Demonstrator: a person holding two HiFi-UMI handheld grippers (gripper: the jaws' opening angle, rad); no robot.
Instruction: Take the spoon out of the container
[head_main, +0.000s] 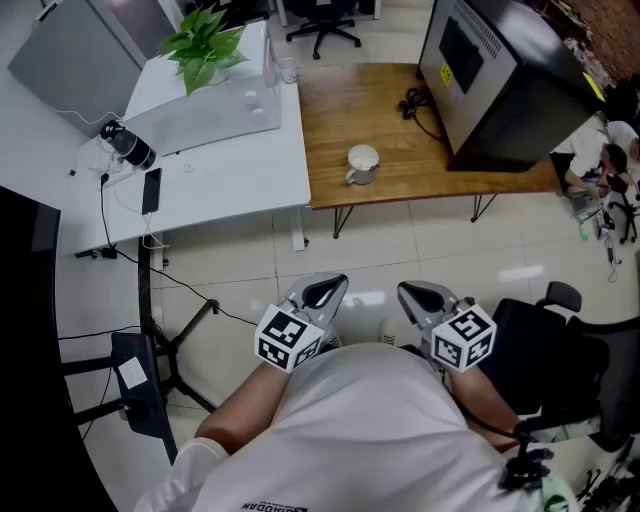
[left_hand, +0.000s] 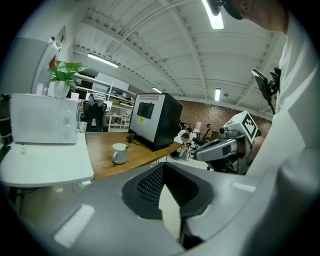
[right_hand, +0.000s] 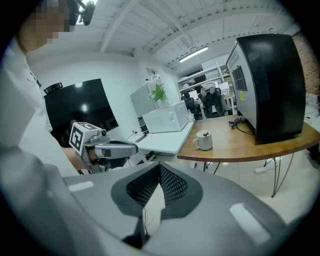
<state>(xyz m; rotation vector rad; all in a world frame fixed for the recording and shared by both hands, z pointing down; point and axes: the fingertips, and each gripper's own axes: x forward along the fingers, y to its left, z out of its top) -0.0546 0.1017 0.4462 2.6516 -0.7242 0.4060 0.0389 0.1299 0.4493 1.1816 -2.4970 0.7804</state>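
A wooden surface (head_main: 345, 120) on thin black legs stands ahead on a pale tiled floor (head_main: 400, 250), butted against a white surface (head_main: 220, 175) on its left. Near the front edge of the wooden surface stands a white ceramic mug (head_main: 362, 165). In the right gripper view a small brown tip, the spoon (right_hand: 205, 133), pokes above the rim, so the spoon is in the mug.

Behind the mug and to its right sits a large black box-shaped cabinet (head_main: 495, 75). It has a yellow label (head_main: 445, 73) on its front, with print too small to read. A bundled black cable (head_main: 415, 103) lies on the wood beside the cabinet. The white surface carries a white microwave oven (head_main: 205, 115), a green leafy plant (head_main: 205, 45) and a clear glass (head_main: 288, 70).

A black office chair (head_main: 322, 20) stands beyond the two surfaces. The left gripper view shows a red brick wall (left_hand: 215, 107) at the far end of the room and strip lights on a white ceiling. Dark lettering on the person's white shirt is cut off by the lower edge of the head view and cannot be read.

The left gripper (head_main: 325, 290) and the right gripper (head_main: 425, 297) are held side by side close to the person's chest, over the floor and well apart from the mug. Each bears a cube with black-and-white square markers. The left fingers (left_hand: 149, 184) are clenched tip to tip with nothing between them. The right fingers (right_hand: 173, 185) are clenched the same way, also empty.
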